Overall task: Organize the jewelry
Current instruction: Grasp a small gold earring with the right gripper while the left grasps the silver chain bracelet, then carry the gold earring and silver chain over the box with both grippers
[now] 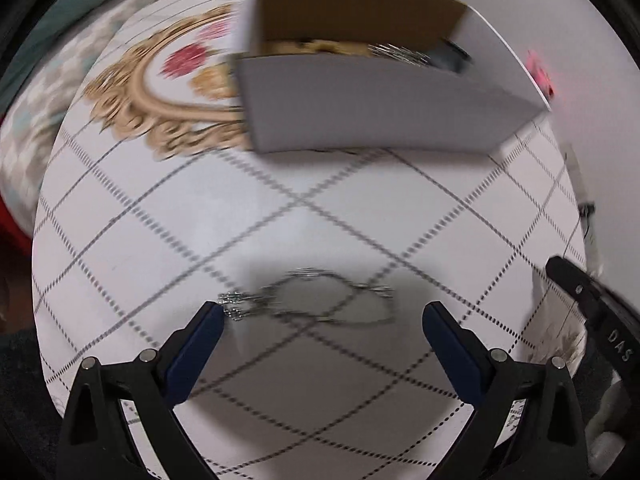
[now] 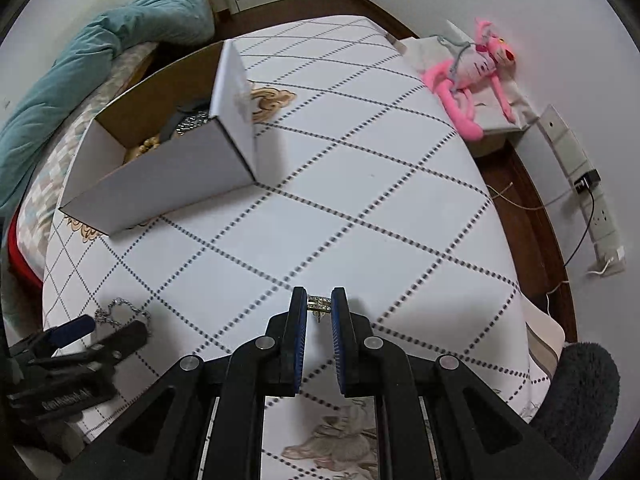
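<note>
Right gripper (image 2: 319, 307): your jaws are pinched on a small gold earring (image 2: 319, 304), right at the tips.
Earring: tiny, light and hard. It can slip, so squeeze its flat sides.
Left gripper (image 1: 324, 312): your jaws are wide apart and hold nothing.
Silver chain (image 1: 316, 300): it lies on the tablecloth (image 1: 280, 220), just past your left tips. It is floppy and thin, so grab a bunched part.
Box (image 2: 168, 168): ahead and to the left of your right gripper, with jewelry inside.

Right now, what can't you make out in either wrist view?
- Box contents: right view, near wall hides most; left view, blurred.
- Chain: left view, motion blur; right view, left gripper covers part.
- Small gold piece in right gripper: too small to identify.
</note>
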The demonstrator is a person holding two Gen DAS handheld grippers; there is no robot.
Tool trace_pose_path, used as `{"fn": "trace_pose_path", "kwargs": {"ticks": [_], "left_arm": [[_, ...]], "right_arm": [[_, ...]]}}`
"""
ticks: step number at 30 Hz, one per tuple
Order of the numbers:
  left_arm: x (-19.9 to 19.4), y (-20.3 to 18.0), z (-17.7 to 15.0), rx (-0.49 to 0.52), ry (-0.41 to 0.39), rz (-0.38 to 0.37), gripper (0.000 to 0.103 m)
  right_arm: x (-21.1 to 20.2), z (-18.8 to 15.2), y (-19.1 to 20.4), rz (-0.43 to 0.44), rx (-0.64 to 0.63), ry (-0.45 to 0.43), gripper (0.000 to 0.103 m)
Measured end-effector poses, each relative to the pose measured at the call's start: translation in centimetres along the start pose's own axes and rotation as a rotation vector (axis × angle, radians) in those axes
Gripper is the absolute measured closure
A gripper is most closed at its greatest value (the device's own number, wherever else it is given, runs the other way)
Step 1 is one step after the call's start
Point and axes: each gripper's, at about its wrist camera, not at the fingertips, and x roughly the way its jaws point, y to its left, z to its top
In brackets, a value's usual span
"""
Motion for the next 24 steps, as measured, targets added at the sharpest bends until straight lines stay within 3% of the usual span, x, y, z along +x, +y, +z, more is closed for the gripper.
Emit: {"fn": "trace_pose_path", "kwargs": {"ticks": [3,4,7,8,9,15,24], "left_arm": [[0.2,-2.2,-0.4,0.081,-0.037,0.084,0.014],[0.0,-2.6,-0.4,0.091,-0.058,0.077,0.02],[-0.9,-3.4,-0.4,0.124,-0.091,0.07,0.064],[-1.1,-3.7,-0.3,0.139,-0.093,0.067,0.092],[-1.0,-3.9,-0.2,0.143,-0.088,0.057,0.098],[-2.2,-0.9,-0.2,0.062,-0.076,-0.011,0.102],[-8.3,3.9,1.4,-0.063,-0.15,-0.105,0.102]], "right_arm": [[0.0,-0.2,-0.6,-0.001,0.013,-0.002,0.09],[-0.1,-0.3,-0.7,0.0,0.014,-0.002,0.09],[-0.1,-0.5,-0.9,0.001,0.014,-0.001,0.09],[0.0,-0.5,-0.9,0.002,0.014,0.001,0.09],[0.1,-0.6,-0.9,0.003,0.013,0.003,0.09],[-0.3,-0.5,-0.4,0.024,0.01,-0.006,0.09],[-2.5,0.4,0.8,0.109,0.011,-0.04,0.09]]}}
